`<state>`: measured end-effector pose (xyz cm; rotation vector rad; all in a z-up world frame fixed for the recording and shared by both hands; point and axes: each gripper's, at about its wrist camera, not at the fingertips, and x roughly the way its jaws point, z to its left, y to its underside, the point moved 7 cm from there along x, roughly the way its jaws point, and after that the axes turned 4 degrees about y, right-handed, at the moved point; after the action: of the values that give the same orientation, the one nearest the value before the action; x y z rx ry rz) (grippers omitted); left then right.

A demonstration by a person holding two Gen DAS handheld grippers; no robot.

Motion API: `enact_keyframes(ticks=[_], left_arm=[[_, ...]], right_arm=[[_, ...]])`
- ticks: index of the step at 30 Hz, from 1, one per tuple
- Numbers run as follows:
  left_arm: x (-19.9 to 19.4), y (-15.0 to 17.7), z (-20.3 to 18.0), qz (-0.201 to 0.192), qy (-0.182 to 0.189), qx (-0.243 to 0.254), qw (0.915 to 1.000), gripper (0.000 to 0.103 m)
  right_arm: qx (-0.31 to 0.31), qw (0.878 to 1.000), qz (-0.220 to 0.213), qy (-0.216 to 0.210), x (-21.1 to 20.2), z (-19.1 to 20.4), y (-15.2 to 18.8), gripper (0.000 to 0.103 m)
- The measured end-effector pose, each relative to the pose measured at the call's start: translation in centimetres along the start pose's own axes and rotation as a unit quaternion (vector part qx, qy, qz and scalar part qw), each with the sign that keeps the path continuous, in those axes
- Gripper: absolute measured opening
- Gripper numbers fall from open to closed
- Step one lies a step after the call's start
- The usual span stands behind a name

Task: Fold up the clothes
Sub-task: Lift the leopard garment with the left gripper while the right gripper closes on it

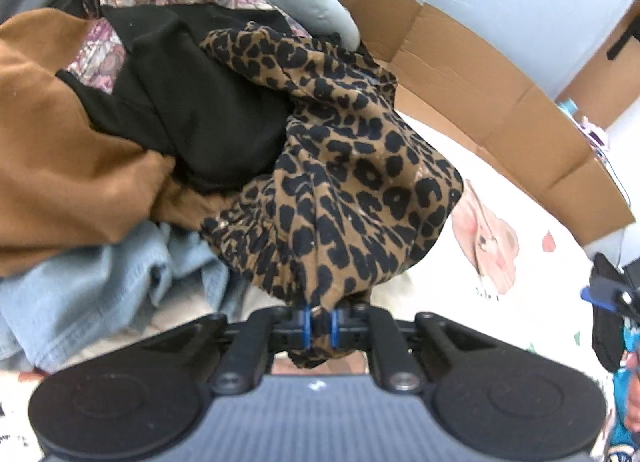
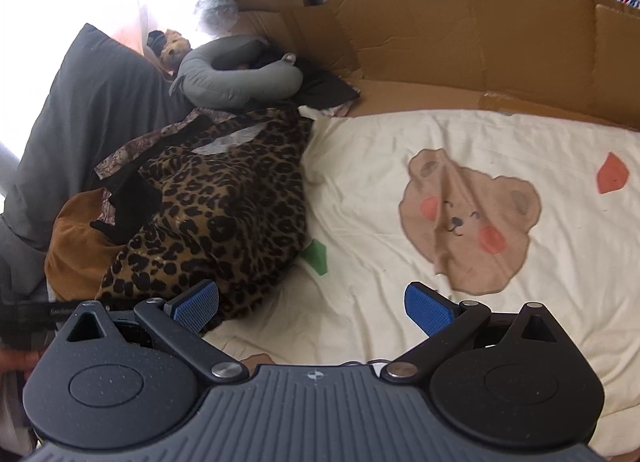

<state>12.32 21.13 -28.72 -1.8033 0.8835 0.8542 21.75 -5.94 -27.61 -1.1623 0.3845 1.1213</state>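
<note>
my left tool (image 1: pixel 318 328) is clenched on a bunched edge of the leopard-print garment (image 1: pixel 352 166), whose cloth rises from the blue pads and drapes back onto the heap of clothes. in that heap i see a black garment (image 1: pixel 192 102), a tan-brown one (image 1: pixel 60 166), a pale blue denim piece (image 1: pixel 88 294) and a strip of floral fabric (image 1: pixel 104 58), all crumpled together at the left side of the bed. my right tool (image 2: pixel 314 308) is released, its fingers spread wide over the cream bedsheet (image 2: pixel 380 166) with the bear print (image 2: pixel 468 218), gripping nothing.

my judgement is that the leopard piece is either being drawn out of the heap for folding or being carried about it; one moment does not settle which. to handle it well i would keep the left grip firm, since the thin cloth is gathered into a narrow wad and could slip. i would watch that the black garment does not drag along, as it lies partly over the print. the bare sheet near the bear looks like the fittest place to spread cloth flat, and the free right tool is well placed to take a second edge.

as for containers: flattened cardboard (image 2: pixel 460 34) stands as a wall behind the bed, with open boxes further back; what is in them is too small and blurred to name. a grey neck pillow (image 2: pixel 224 78) lies behind the heap.
</note>
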Motion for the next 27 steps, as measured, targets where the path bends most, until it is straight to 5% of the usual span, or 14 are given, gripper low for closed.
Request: enact_keyframes(ticks=[16, 27], left_arm=[[-0.1, 8.1, -0.3, 0.072, 0.017, 0.034, 0.9967, 0.01], [-1.0, 8.4, 1.0, 0.083, 0.007, 0.014, 0.9964, 0.033]], right_arm=[[-0.033, 0.997, 0.055, -0.031, 7.0, 3.5, 0.9, 0.102], [-0.03, 0.995, 0.085, -0.041, 12.2, 4.3, 1.1, 0.099]])
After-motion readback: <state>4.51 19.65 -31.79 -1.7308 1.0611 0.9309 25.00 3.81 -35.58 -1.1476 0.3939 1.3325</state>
